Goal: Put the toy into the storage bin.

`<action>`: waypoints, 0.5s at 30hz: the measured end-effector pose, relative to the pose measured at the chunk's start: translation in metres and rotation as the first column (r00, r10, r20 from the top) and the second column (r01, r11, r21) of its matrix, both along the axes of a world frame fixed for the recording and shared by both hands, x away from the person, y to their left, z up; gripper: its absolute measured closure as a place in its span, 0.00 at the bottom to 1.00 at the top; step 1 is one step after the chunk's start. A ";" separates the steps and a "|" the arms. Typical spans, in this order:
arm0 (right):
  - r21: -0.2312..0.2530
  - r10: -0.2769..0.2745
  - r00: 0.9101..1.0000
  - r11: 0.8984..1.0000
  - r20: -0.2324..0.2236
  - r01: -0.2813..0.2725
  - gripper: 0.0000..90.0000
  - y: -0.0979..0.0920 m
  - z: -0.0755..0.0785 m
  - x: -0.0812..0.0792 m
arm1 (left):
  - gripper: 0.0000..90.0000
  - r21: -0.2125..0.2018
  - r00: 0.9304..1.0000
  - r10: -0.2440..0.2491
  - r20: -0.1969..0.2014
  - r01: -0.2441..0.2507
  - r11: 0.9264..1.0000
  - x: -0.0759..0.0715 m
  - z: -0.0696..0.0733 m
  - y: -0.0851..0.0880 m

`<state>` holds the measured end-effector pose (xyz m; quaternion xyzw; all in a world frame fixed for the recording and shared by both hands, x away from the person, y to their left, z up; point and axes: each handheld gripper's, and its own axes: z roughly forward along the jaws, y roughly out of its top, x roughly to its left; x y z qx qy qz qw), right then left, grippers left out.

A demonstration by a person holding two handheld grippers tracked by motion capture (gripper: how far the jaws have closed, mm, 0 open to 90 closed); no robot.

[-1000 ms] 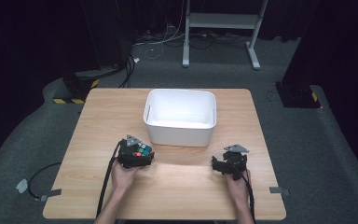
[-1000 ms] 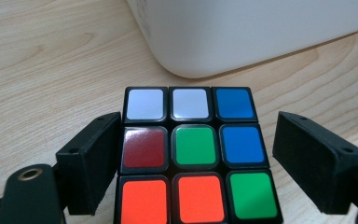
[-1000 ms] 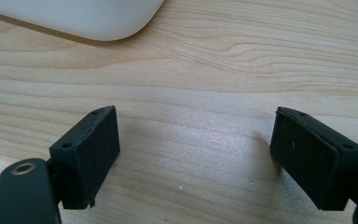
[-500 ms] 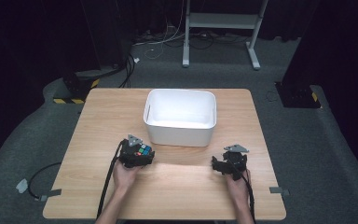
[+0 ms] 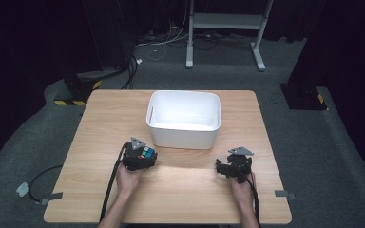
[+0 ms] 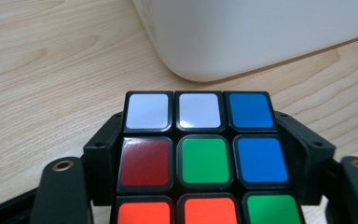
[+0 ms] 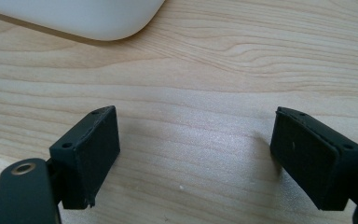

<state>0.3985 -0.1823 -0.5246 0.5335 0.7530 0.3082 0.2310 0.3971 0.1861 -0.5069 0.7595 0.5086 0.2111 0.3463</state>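
Observation:
A colour cube (image 5: 146, 153) sits on the wooden table (image 5: 185, 194) just in front of the white bin's left corner. My left gripper (image 5: 140, 160) has it between its jaws. In the left gripper view the two black pads press on the cube (image 6: 200, 158) from both sides, so the left gripper (image 6: 204, 137) is shut on it; its jaws have just been closing. My right gripper (image 5: 230, 167) rests near the bin's right front corner. Its jaws (image 7: 196, 122) stand wide open over bare wood with nothing between them.
The white bin (image 5: 184, 135) stands mid-table, empty inside; its wall is close ahead of both grippers (image 6: 261, 32) (image 7: 88, 18). Cables trail from each gripper toward the table's near edge. Beyond the table are dark floor, cables and a stand.

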 end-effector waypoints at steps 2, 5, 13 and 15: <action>0.000 0.000 1.000 1.000 0.000 0.000 0.17 0.000 0.000 0.000 | 0.37 0.001 1.000 -0.002 0.009 0.002 1.000 -0.001 -0.001 0.002; 0.000 0.001 1.000 1.000 0.000 -0.001 0.17 0.000 0.000 0.000 | 0.37 0.001 1.000 -0.007 0.019 0.007 1.000 -0.002 -0.001 0.002; 0.000 0.000 1.000 1.000 0.000 0.000 0.17 0.000 0.000 0.000 | 0.37 0.003 0.999 -0.035 0.019 0.035 0.999 -0.005 0.001 0.001; 0.000 0.000 1.000 1.000 0.000 0.000 0.17 0.000 0.000 0.000 | 0.37 0.001 0.999 -0.038 0.014 0.038 0.999 -0.007 0.004 0.002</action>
